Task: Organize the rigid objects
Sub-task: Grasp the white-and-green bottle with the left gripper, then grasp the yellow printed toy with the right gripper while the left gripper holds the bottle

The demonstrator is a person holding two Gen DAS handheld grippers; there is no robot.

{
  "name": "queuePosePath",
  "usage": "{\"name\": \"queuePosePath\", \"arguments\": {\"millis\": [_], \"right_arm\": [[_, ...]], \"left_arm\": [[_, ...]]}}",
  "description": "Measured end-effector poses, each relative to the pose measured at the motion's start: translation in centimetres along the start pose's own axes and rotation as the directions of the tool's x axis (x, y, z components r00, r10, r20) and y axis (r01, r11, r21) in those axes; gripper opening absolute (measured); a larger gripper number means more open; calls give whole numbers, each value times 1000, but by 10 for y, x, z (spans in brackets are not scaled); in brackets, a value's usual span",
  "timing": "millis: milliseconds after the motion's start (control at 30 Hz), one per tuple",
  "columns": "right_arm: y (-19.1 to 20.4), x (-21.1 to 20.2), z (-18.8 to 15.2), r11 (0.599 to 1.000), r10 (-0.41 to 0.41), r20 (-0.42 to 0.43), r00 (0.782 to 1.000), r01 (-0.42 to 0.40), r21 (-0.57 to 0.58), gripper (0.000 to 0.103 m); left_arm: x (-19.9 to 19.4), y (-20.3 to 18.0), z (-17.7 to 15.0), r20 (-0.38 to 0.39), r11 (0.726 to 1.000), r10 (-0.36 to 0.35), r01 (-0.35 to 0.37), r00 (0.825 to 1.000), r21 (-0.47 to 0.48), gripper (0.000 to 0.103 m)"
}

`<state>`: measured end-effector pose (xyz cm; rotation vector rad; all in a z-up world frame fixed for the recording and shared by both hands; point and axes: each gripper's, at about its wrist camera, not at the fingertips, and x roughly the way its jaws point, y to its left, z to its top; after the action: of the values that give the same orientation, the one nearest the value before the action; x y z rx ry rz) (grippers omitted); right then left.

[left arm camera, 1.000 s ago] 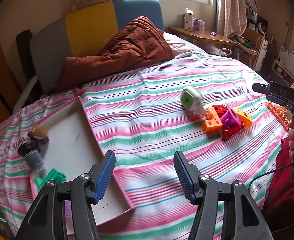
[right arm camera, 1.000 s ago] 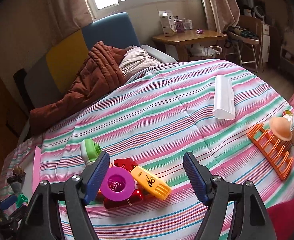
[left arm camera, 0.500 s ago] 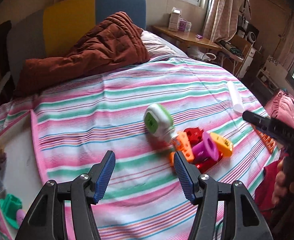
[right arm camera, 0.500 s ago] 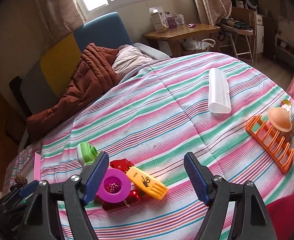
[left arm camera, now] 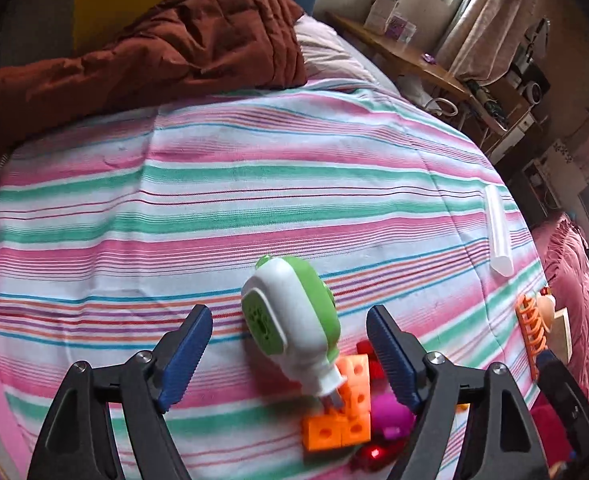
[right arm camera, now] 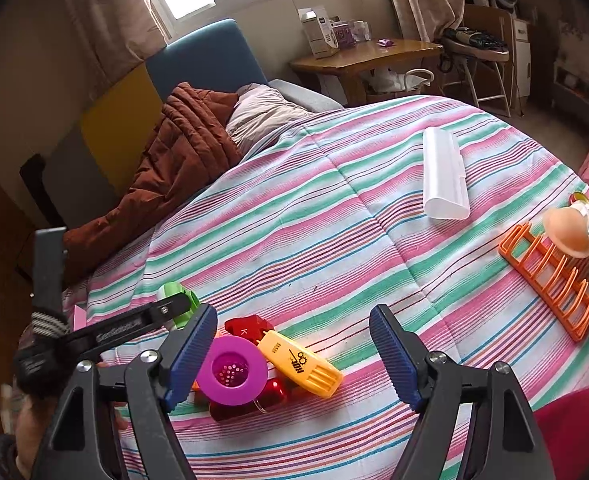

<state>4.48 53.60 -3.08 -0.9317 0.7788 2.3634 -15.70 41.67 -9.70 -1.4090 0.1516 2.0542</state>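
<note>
A pile of small toys lies on the striped bedspread. In the left wrist view a white and green toy screwdriver (left arm camera: 294, 320) lies between the open fingers of my left gripper (left arm camera: 290, 354), its tip on orange perforated blocks (left arm camera: 340, 412), beside a magenta piece (left arm camera: 390, 414). My left gripper holds nothing. In the right wrist view my right gripper (right arm camera: 292, 354) is open and empty above a purple ring (right arm camera: 232, 370), a yellow toy comb (right arm camera: 300, 364) and red pieces (right arm camera: 248, 326). The left gripper's arm (right arm camera: 134, 326) reaches in from the left.
A white oblong case (right arm camera: 444, 174) lies farther back on the bed. An orange rack (right arm camera: 546, 268) and a peach suction cup (right arm camera: 568, 232) sit at the right edge. A brown quilt (left arm camera: 154, 48) and pillow lie at the headboard. A wooden desk (right arm camera: 366, 54) stands behind.
My left gripper has swung right from the white board to the toy pile and closed in on the screwdriver. My right gripper has barely moved.
</note>
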Motion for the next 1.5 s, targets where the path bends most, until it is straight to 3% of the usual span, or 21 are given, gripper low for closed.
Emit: {"name": "queuePosePath", "arguments": {"millis": [67,100,167,267,500,600,833,1033,1200,1267,1400,1500], "right_arm": [[-1,2,0,1000,0,-6,1000,0,1,79],[-1,2,0,1000,0,-6,1000,0,0,79],[-1,2,-1,1000,-6,-3,1000,6,-10,79],[0,3,-1,1000,1,-7,1000,-1,-13,79],[-18,5,1,995,44,-11,999,-43,87,77],[-22,8,1,992,70,-22,997,-67,109,69],[21,30,-17,981,188,-139,972,-194,-29,66],[37,54,-34,978,157,-220,963,-182,-98,66],[26,41,-24,986,114,-144,983,-130,-103,66],[14,41,-19,995,36,-117,993,-47,-92,65],[-3,50,-15,996,-55,-153,987,43,-81,53],[-2,58,-19,993,-52,-214,975,27,-116,51]], "left_arm": [[12,3,3,-18,1000,21,-21,1000,-12,78],[20,6,3,-41,1000,19,-20,999,-18,65],[21,10,-1,-33,999,14,-15,999,-30,56],[10,18,-11,-29,999,-29,28,999,-32,55],[-32,43,-49,27,1000,-11,11,1000,-14,55],[-54,45,-65,55,1000,-9,8,998,22,55],[-98,41,-110,117,994,1,-14,993,111,55],[-125,45,-134,153,992,6,-25,988,123,55],[-146,53,-147,173,993,0,-20,985,115,55],[-151,56,-153,178,994,0,-19,984,106,55],[-157,61,-162,176,996,1,-18,984,93,56],[-162,63,-166,179,996,0,-16,984,89,56]]}}
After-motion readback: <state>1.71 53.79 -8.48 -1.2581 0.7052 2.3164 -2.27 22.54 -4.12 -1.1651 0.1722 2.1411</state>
